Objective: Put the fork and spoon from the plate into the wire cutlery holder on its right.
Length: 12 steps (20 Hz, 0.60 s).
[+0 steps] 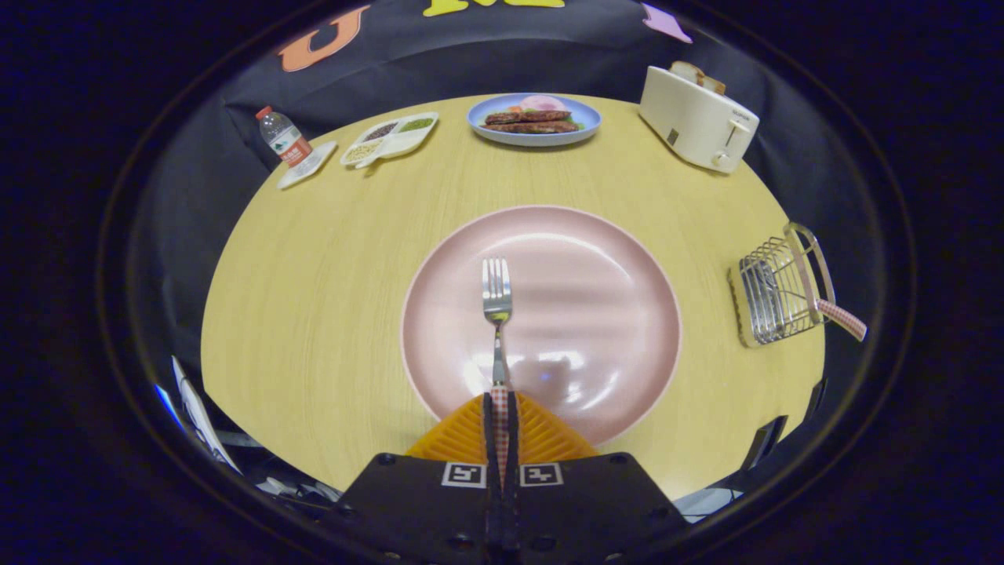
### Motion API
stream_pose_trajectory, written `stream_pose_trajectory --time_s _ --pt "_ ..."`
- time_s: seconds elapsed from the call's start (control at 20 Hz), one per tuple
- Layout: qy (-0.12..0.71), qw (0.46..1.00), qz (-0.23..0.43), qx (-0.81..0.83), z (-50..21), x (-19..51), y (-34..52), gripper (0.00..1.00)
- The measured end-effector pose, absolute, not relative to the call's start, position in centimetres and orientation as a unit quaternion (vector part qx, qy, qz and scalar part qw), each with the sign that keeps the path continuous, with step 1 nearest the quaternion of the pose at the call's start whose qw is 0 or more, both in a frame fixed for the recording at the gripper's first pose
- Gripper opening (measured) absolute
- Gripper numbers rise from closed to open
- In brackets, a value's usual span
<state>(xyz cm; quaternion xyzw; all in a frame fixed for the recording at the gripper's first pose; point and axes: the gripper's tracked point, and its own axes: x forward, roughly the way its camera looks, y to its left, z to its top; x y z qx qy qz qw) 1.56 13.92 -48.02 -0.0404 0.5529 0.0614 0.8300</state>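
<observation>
A fork (496, 294) with a red-and-white checked handle points straight ahead over the pink plate (612, 314). My gripper (500, 402) is shut on that handle, both fingers pressed against it at the plate's near rim. Whether the tines touch the plate I cannot tell. To the right of the plate stands the wire cutlery holder (773, 294). A checked handle (843, 318), like the fork's, sticks out of it toward the right; the rest of that utensil is hidden behind the wires.
The round wooden table (314, 298) carries a white toaster (698, 118) with bread at the back right and a blue plate of food (533, 119) at the back. A divided snack dish (390, 137) and a water bottle (284, 137) are at the back left.
</observation>
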Motion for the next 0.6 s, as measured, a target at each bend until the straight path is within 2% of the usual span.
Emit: stream_pose_trajectory --time_s 0.6 --pt "0.518 0.853 0.042 -0.041 -39.8 0.7 4.4 0.01"
